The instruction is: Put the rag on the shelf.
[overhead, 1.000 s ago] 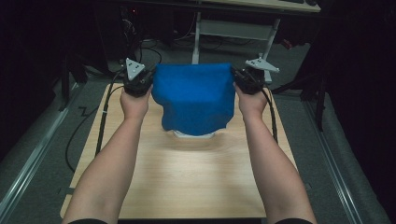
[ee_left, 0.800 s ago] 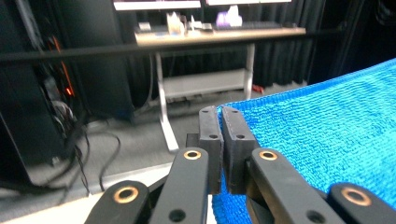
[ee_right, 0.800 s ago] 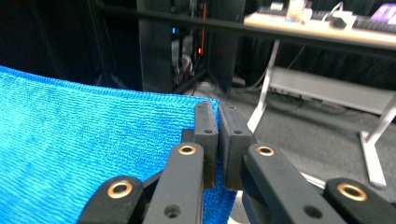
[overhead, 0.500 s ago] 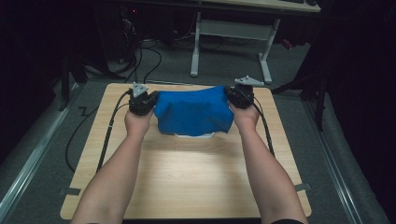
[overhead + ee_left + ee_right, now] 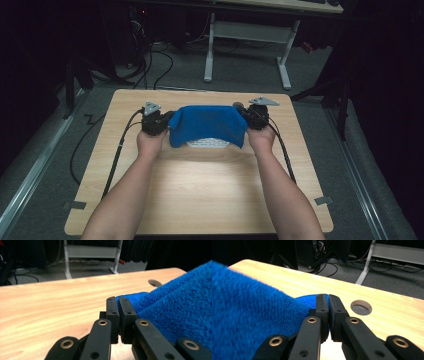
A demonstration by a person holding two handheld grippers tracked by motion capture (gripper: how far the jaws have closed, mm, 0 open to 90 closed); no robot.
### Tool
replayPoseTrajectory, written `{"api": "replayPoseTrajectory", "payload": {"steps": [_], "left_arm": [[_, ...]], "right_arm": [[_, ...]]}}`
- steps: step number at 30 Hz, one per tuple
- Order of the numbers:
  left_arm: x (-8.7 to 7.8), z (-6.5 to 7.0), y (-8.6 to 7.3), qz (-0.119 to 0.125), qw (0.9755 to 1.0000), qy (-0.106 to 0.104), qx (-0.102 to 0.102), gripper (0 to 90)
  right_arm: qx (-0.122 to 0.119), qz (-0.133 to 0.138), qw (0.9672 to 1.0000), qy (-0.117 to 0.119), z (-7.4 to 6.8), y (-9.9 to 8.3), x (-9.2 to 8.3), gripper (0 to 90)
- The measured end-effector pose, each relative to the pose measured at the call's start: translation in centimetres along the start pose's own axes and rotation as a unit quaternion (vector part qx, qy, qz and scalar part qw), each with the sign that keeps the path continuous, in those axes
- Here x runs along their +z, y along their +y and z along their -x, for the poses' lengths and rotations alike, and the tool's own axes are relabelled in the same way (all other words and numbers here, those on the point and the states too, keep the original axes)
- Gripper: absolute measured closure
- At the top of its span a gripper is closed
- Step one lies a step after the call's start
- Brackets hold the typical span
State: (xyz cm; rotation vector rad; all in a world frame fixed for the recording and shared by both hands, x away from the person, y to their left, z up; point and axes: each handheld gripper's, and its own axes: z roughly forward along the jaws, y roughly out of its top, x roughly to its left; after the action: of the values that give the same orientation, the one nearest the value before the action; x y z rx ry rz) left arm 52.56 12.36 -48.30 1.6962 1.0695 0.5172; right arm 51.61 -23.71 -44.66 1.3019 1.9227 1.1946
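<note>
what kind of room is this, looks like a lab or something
Probably a lab or workshop set up for recording, not a home. A bare wooden table stands on grey carpet, loose cables trail over the floor behind it, and a white desk frame stands against a dark backdrop.

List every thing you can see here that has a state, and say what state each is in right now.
Blue terry towel: held by two corners, draped over a white object.
Left gripper: shut on a towel corner.
Right gripper: shut on a towel corner.
White patterned object: mostly covered, near edge showing.
Light wooden table: bare in front.
</note>
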Motion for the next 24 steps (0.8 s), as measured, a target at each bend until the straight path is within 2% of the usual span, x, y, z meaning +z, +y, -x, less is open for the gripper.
{"api": "replayPoseTrajectory", "payload": {"steps": [6, 16, 17, 19, 24], "left_arm": [[0.4, 0.7, -0.4, -0.01, 0.9999, -0.008, 0.005, 87.4], [1.1, 0.9, -1.2, -0.034, 0.9994, -0.004, 0.005, 87.4], [1.1, 0.9, -1.3, -0.031, 0.9994, -0.003, 0.011, 87.4], [1.1, 0.8, -1.5, -0.034, 0.9994, -0.003, 0.002, 87.4], [1.0, 0.6, -1.8, -0.039, 0.9992, -0.001, 0.0, 87.4]], "right_arm": [[0.001, -0.001, 1.0, -0.002, 0.2, -0.8, -0.4, 87.5], [0.003, -0.012, 0.9999, 0.002, 0.3, -1.4, -0.3, 87.4], [0.003, -0.014, 0.9999, 0.002, 0.3, -1.5, -0.3, 87.5], [0.005, -0.017, 0.9998, 0.004, 0.2, -1.7, 0.0, 87.5], [0.003, -0.022, 0.9997, 0.005, 0.0, -2.1, 0.5, 87.5]]}}
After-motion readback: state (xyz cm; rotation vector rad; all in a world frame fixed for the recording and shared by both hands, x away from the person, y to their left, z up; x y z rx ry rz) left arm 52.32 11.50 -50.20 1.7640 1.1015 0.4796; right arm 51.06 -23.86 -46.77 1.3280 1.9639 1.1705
